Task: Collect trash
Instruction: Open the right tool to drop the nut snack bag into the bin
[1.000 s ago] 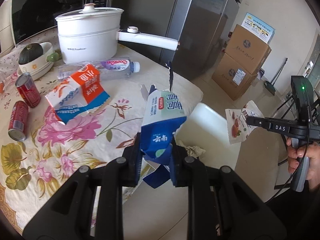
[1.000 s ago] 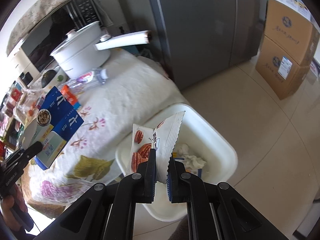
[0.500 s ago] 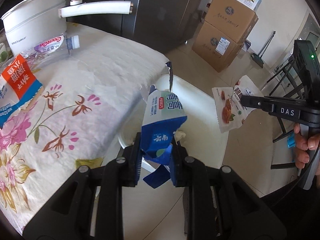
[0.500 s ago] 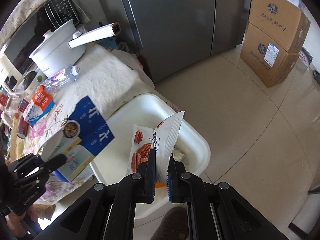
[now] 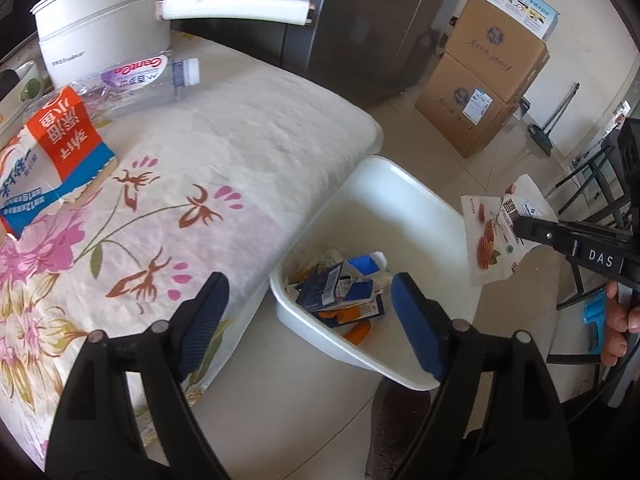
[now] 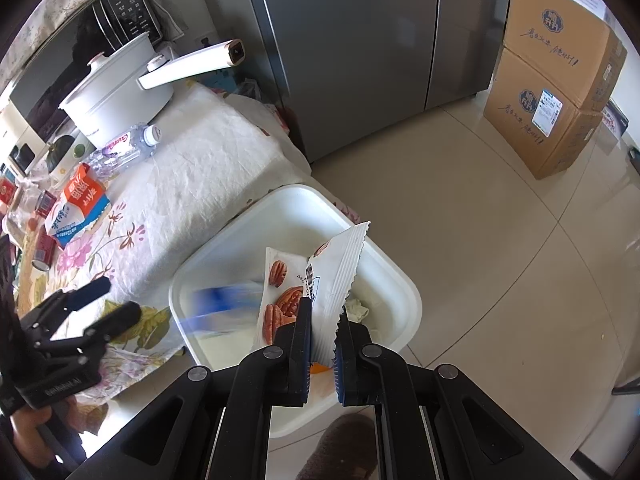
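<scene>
My left gripper (image 5: 310, 308) is open and empty above the near end of the white bin (image 5: 404, 184). The blue-and-white carton (image 5: 340, 286) lies in the bin among other trash; in the right wrist view it shows as a blue blur (image 6: 218, 312) dropping in. My right gripper (image 6: 322, 320) is shut on a white pecan snack wrapper (image 6: 316, 276) and holds it over the bin (image 6: 396, 276). The wrapper also shows in the left wrist view (image 5: 496, 228), right of the bin.
On the flowered tablecloth (image 5: 160, 184) lie an orange-and-blue milk carton (image 5: 52, 160), a crushed plastic bottle (image 5: 136, 80) and a white pot with a long handle (image 5: 104, 12). Red cans (image 6: 42, 240) lie further left. Cardboard boxes (image 6: 560, 92) and a grey fridge (image 6: 352, 32) stand beyond.
My left gripper opened and let go of the blue carton, which fell into the bin. My right gripper moved the wrapper further over the bin.
</scene>
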